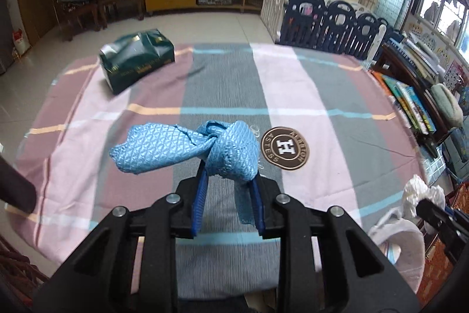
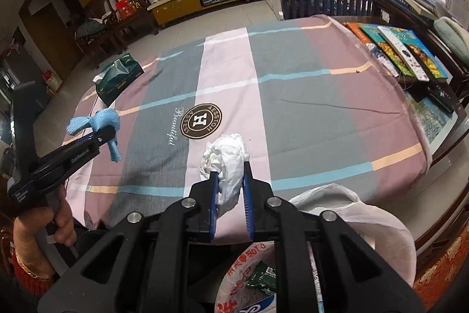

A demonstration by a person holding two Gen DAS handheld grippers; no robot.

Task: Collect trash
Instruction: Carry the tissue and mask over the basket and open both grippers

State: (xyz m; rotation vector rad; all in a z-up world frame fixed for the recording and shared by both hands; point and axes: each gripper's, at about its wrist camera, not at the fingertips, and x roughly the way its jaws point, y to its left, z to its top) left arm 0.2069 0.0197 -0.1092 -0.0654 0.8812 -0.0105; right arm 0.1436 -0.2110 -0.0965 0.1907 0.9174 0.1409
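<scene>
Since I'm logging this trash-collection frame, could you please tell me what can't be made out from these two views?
- Trash bag: its contents are mostly hidden by the right gripper body in the right wrist view; cut by the edge in the left.
- Crumpled white paper: the clamped part is hidden between the fingers.
- Blue cloth: its lower end sits behind the left gripper.
- Green tissue pack: print blurred.

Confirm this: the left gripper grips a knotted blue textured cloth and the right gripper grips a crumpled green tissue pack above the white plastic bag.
One detail is wrong. The right gripper grips a crumpled white tissue wad, not a green pack, as the right wrist view shows. The left gripper does grip the knotted blue textured cloth, and the white plastic bag sits below.
</scene>
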